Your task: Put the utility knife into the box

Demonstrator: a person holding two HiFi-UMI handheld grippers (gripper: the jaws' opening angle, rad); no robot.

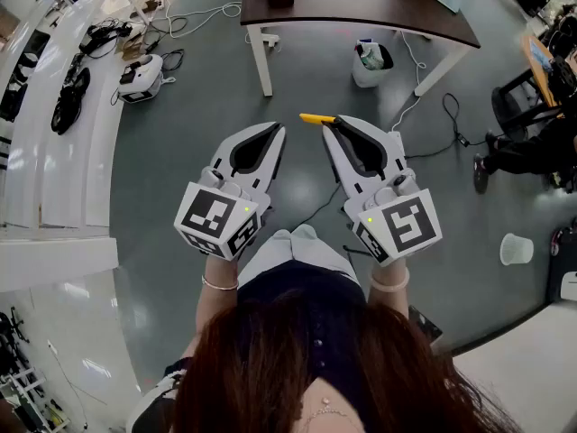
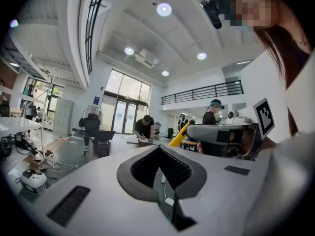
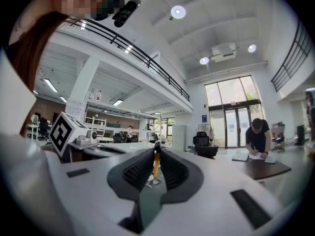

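My right gripper (image 1: 335,123) is clenched on the utility knife (image 1: 315,118), pinching one end of its yellow body at the very jaw tips. My left gripper (image 1: 276,130) is closed on nothing. I hold both over bare floor on the near side of the brown table (image 1: 361,7), well short of its edge. The knife's long axis runs crosswise to my jaws and about parallel to the table's near edge. Its free end sticks out toward my left. I cannot tell which end carries the blade. I judge it light and stiff, with a smooth plastic shell that could swivel in so small a bite. A grip nearer its middle, across the flat sides, would be surer, and any blade end is best kept clear of the pads. In the right gripper view the knife shows as a thin yellow sliver between the ribbed pads. I cannot pick out the box with certainty, though something dark stands on the table.
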